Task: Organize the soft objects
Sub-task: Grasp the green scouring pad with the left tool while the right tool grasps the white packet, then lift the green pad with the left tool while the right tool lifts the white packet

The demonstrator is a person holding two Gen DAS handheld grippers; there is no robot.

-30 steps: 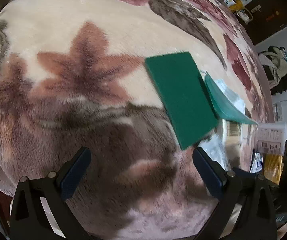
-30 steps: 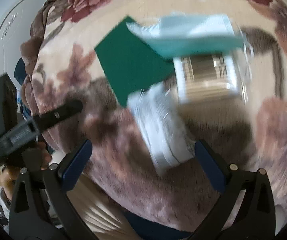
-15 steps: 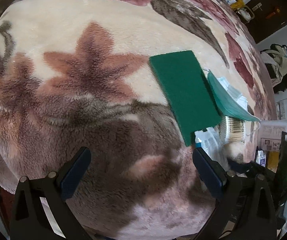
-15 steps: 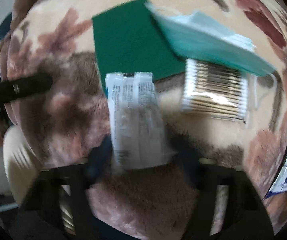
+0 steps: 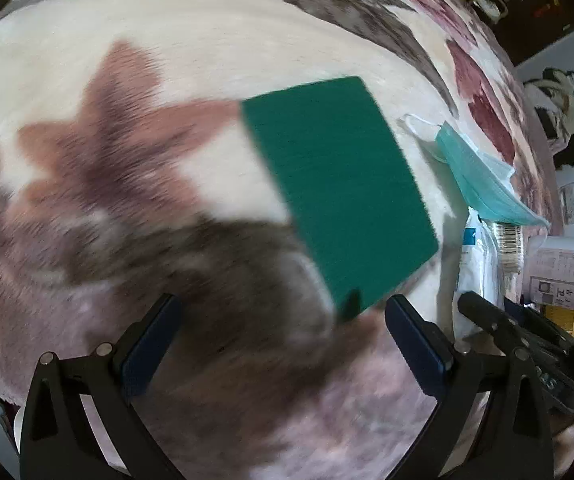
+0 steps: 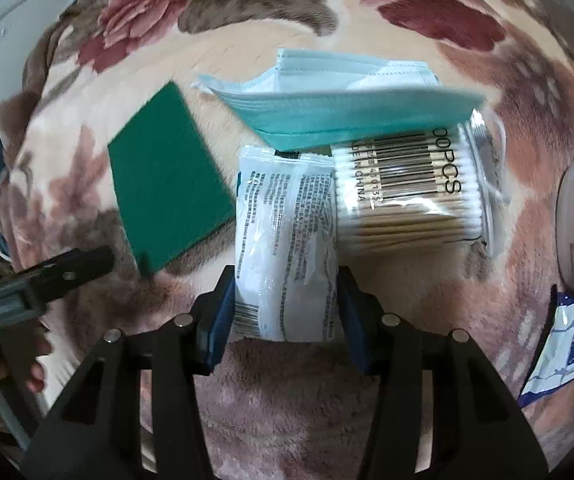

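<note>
Right gripper (image 6: 285, 312) fingers just closed onto the wipes packet (image 6: 285, 240), near end: light, squashy, slick film, may slip. Left gripper (image 5: 283, 340) fingers open, empty.

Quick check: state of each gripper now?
Left gripper: open, holding nothing.
Right gripper: jaws just closing, pads against the white sachet.

face mask (image 6: 339, 96) covers the swab box's (image 6: 411, 200) top edge; print on the white packet (image 6: 287, 240) perhaps too small to read.
</note>
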